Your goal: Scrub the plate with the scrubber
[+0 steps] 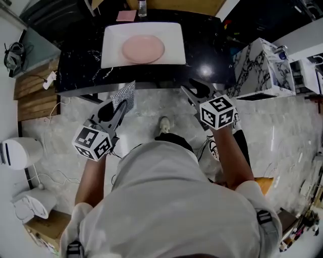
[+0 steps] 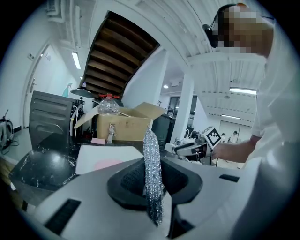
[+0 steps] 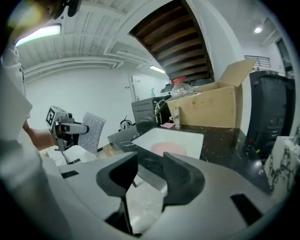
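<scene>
Counter (image 1: pixel 75 65): black marble, ahead of the person
Tray (image 1: pixel 111 45): white, flat on the counter
Plate (image 1: pixel 143 49): pink, in the tray's middle
Right gripper (image 3: pixel 150 173): jaws apart, nothing between them
Left gripper (image 2: pixel 153 187): jaws clamped on the scrubber
Scrubber (image 1: pixel 124 95): silvery mesh, upright, short of the counter, apart from the plate

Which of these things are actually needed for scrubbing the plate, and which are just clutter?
For the job:
silver scrubber, clamped in the left gripper
pink plate on its white tray
right gripper, open and empty

Just lying about:
cardboard box
plastic bottle
pink pad
marbled block
</scene>
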{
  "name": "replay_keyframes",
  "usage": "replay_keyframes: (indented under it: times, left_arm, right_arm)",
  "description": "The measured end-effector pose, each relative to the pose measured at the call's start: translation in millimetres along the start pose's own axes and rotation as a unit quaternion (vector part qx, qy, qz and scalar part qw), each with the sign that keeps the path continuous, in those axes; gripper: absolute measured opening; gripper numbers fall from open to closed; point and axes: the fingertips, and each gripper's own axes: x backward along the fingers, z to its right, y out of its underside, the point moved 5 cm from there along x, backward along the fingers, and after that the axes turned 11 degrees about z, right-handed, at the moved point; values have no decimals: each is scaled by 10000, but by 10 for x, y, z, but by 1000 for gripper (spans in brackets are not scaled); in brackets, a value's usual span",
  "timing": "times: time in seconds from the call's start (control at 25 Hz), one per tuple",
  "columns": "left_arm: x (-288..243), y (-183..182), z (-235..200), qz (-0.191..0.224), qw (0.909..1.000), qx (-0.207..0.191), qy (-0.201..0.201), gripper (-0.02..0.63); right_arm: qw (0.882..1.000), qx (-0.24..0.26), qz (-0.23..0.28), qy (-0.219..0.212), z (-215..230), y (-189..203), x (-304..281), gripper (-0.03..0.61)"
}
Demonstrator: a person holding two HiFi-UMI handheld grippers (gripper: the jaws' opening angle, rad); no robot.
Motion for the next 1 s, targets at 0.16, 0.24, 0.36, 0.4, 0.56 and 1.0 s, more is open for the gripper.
replay_keyframes:
  times: [0.16, 0.24, 0.36, 0.4, 0.56, 1.0]
  left_arm:
    - [-392, -100, -61, -39, 9994, -24, -352, 72]
    - [-588, -146, -82, -34, 9988, -98, -488, 72]
    - [-806, -194, -116, 44, 9975, -118, -690, 72]
    - [-863, -207, -132, 62, 9973, -109, -730, 72]
    - [-972, -228, -267, -7, 9965, -207, -809, 72]
    - [-1303, -386, -1258, 23, 9991, -145, -396, 74]
  right_arm:
    - [9990, -132, -121, -415, 441, -91, -467, 149]
    - [9978, -264, -164, -592, 660, -133, -716, 149]
    - [9953, -469, -276, -803, 912, -167, -1094, 149]
    - [9943, -583, -334, -823, 982, -170, -1225, 149]
    - [9894, -1008, -717, -760, 1135, -76, -1740, 147]
    - [9685, -1504, -1981, -111, 1473, 433, -2658, 147]
